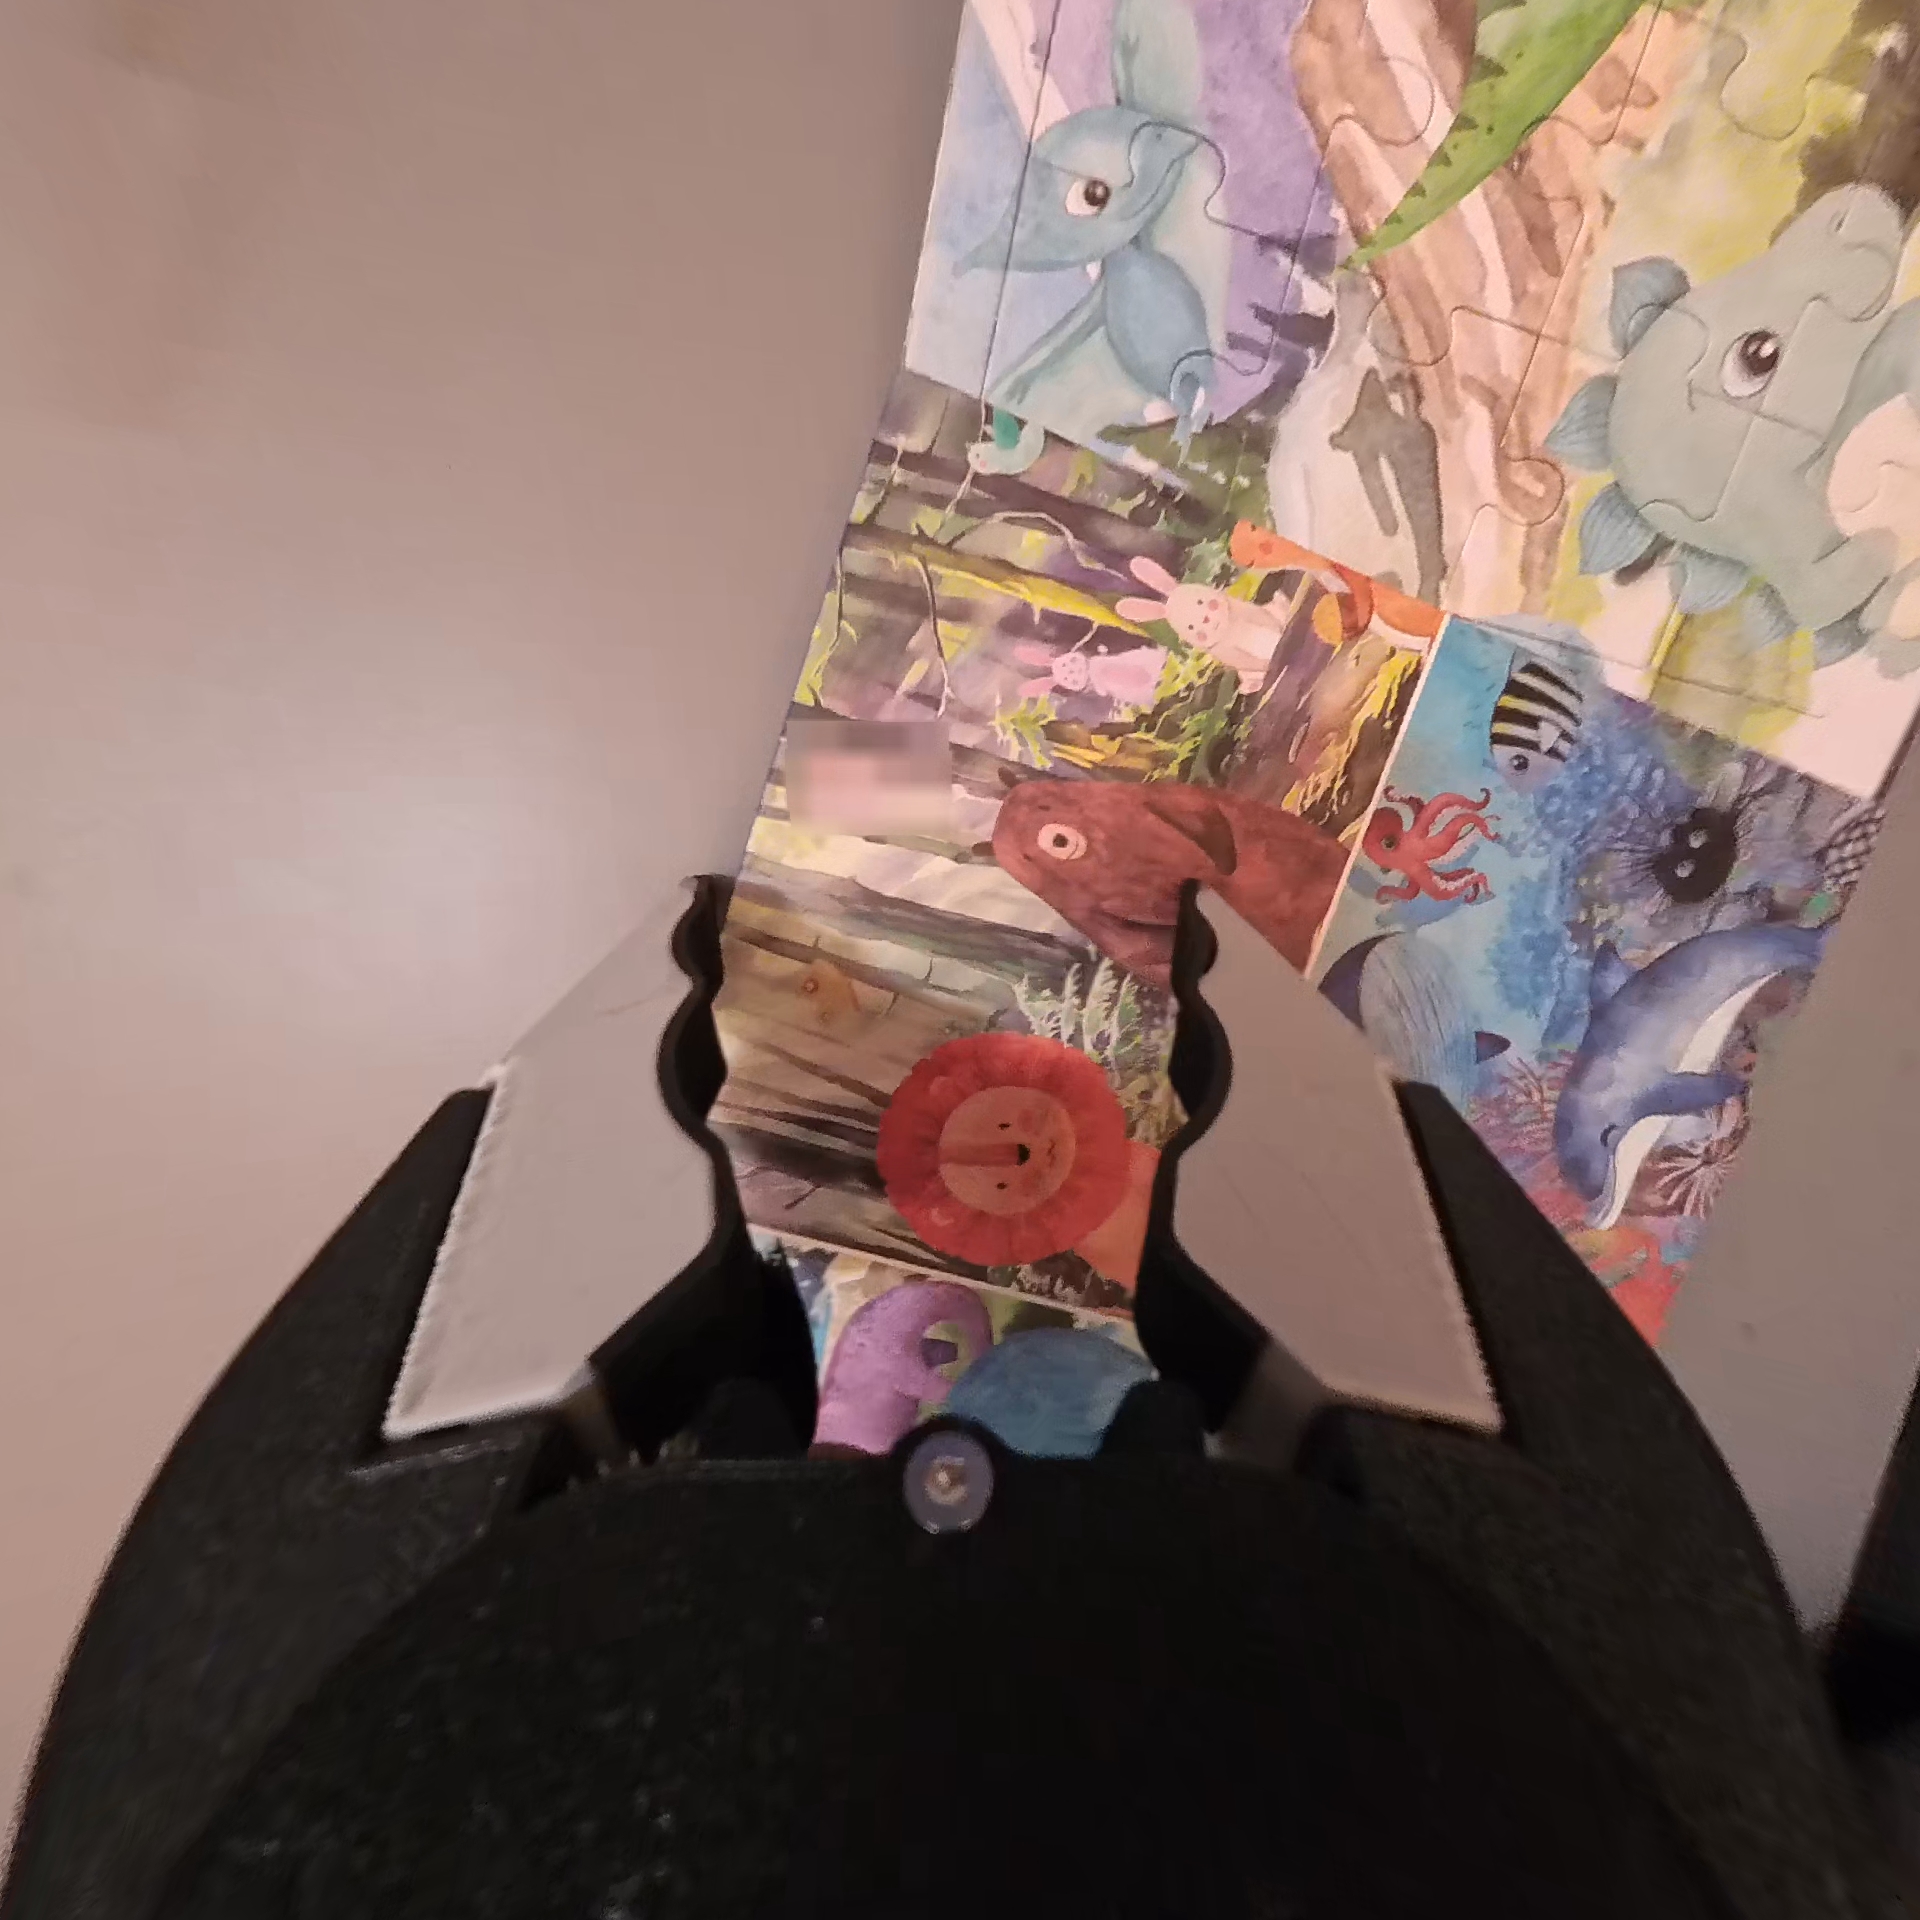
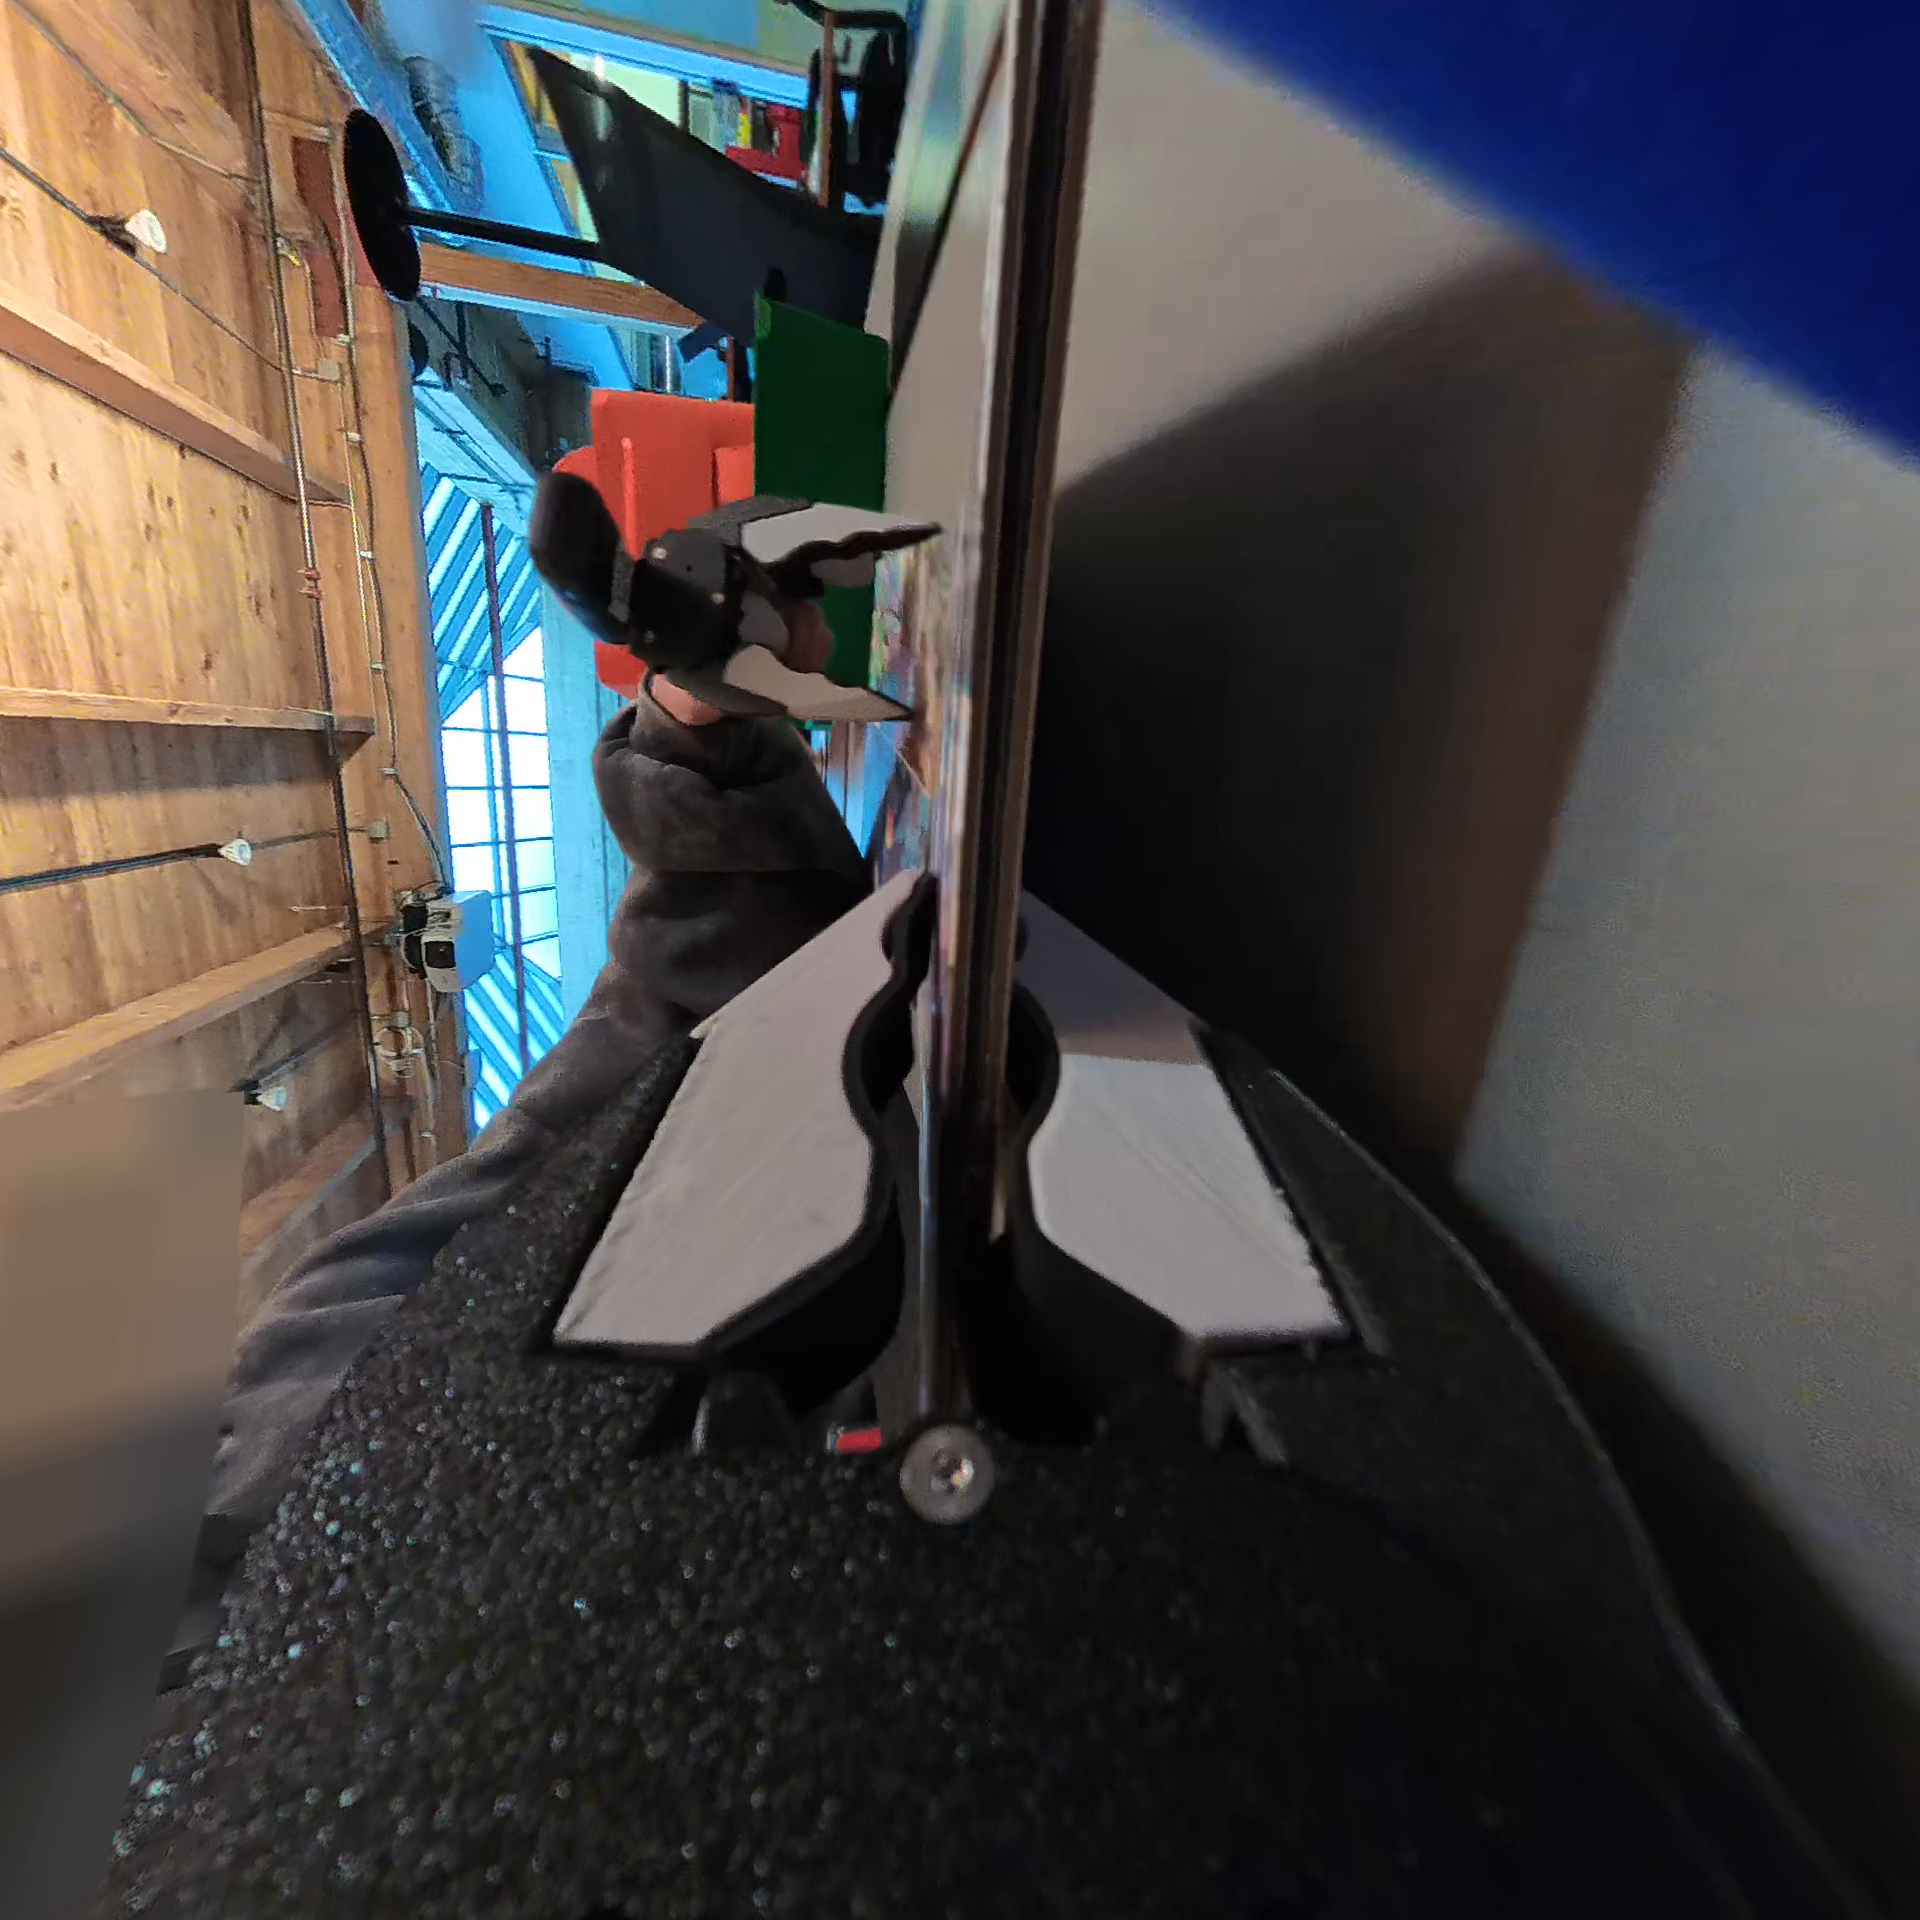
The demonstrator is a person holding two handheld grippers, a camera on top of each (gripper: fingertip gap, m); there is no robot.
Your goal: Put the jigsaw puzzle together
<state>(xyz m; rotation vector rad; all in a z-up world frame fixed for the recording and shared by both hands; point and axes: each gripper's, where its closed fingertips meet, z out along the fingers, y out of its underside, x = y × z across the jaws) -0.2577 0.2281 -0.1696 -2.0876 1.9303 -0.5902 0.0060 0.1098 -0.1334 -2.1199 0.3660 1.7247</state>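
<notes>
A colourful sheet of animal pictures (image 1: 1143,727) lies flat on a grey table (image 1: 416,520). Above it, joined jigsaw pieces (image 1: 1714,364) show a pale elephant and a tree trunk. My left gripper (image 1: 940,888) is open and empty, its fingers standing either side of a red lion picture (image 1: 1003,1143). The right wrist view is turned on its side and looks along a thin dark panel edge (image 2: 1003,520). My right gripper (image 2: 971,904) is closed around that edge, one finger on each face. The left gripper (image 2: 923,623) shows farther off, open, tips on the colourful sheet (image 2: 935,748).
A grey-sleeved arm (image 2: 727,831) holds the left gripper. Orange (image 2: 665,447) and green (image 2: 821,416) blocks stand behind it. A wooden wall (image 2: 156,520) fills the left side. A blue shape (image 2: 1662,156) is at the upper right. A dark shape (image 1: 1875,1538) is by the sheet's lower right. Measured from the fingertips, the red lion picture (image 1: 1003,1143) is 5 centimetres or so from the left gripper and 35 centimetres from the right.
</notes>
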